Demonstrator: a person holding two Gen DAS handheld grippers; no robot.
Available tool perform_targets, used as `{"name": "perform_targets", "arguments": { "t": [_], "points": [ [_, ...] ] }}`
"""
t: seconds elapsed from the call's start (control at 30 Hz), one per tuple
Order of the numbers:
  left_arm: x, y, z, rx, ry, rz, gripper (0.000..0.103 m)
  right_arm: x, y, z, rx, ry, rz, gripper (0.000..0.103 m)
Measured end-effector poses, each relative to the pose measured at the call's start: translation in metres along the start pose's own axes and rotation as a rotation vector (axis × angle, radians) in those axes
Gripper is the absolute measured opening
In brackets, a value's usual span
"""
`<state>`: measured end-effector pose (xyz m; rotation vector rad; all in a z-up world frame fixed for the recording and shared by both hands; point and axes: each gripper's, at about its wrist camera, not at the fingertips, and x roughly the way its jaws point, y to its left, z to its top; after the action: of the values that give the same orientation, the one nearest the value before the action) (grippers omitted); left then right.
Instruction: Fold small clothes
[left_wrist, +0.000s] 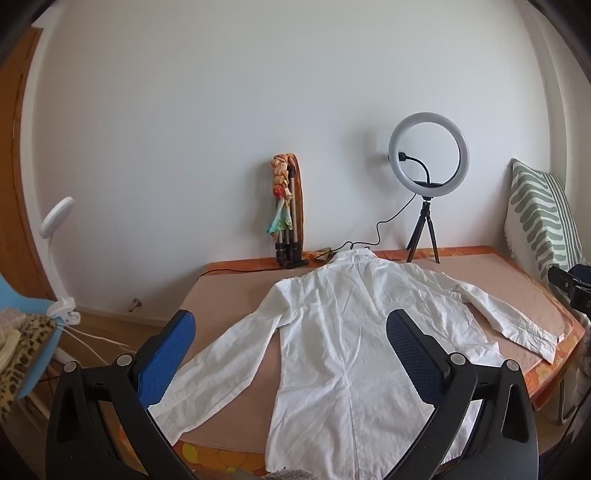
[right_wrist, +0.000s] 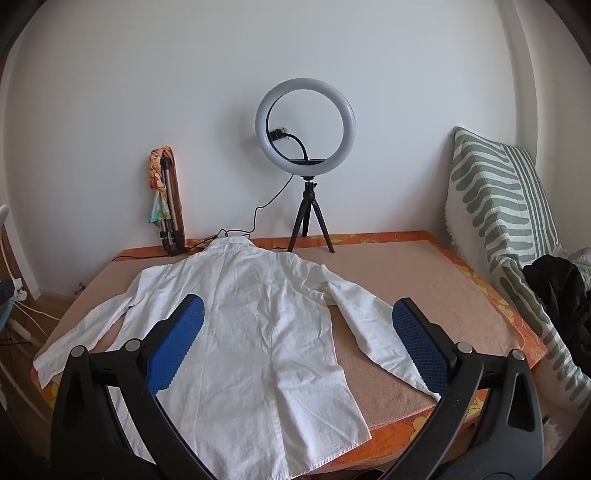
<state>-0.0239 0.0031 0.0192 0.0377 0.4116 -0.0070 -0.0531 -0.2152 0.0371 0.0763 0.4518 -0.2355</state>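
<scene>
A white long-sleeved shirt (left_wrist: 343, 354) lies flat, back side up, on the beige table mat (left_wrist: 229, 295), collar at the far end and both sleeves spread out. It also shows in the right wrist view (right_wrist: 255, 328). My left gripper (left_wrist: 291, 332) is open and empty, held above the shirt's lower left part. My right gripper (right_wrist: 299, 321) is open and empty, held above the shirt's lower right part, its right finger over the right sleeve (right_wrist: 369, 321). The shirt's hem reaches the near table edge.
A ring light on a small tripod (right_wrist: 306, 147) and a folded tripod with a colourful scarf (right_wrist: 164, 199) stand at the far edge by the wall. A striped cushion (right_wrist: 495, 206) and dark cloth (right_wrist: 557, 288) are on the right. A white clamp lamp (left_wrist: 59, 258) is at left.
</scene>
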Motion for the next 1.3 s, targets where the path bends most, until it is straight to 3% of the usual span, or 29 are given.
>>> {"name": "perform_targets", "arguments": {
  "t": [0.53, 1.3],
  "points": [
    [-0.006, -0.006, -0.013, 0.007, 0.041, 0.008, 0.103, -0.01, -0.001, 0.004, -0.002, 0.002, -0.006, 0.103],
    [-0.011, -0.002, -0.012, 0.015, 0.02, 0.015, 0.103, -0.015, 0.006, 0.003, -0.021, -0.004, -0.001, 0.103]
  ]
}}
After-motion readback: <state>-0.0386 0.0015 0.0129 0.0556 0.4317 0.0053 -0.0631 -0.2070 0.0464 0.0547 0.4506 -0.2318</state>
